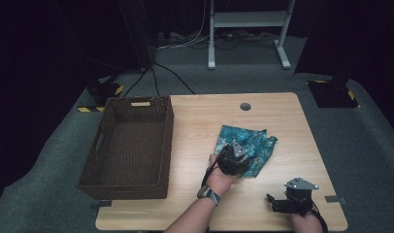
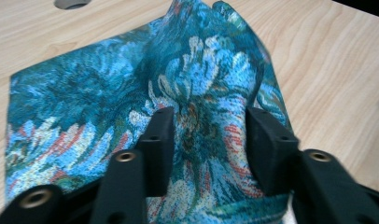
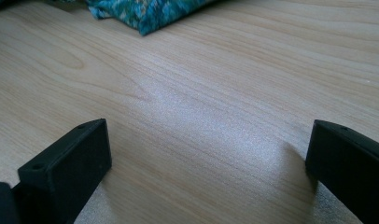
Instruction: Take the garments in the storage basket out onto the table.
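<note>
One wicker basket (image 1: 128, 145) sits at the left of the table (image 1: 200, 204), well apart from the blue floral cloth (image 1: 247, 148) lying rumpled near the middle. The left gripper (image 2: 210, 140) is over the cloth, jaws partly open with a raised fold between them, not pinched. If they close too shallow, the fold may slip out, or only the top layer may lift. The basket's tall near wall could snag a trailing corner. The right gripper (image 3: 206, 154) rests wide open on bare wood at the right, holding nothing.
</note>
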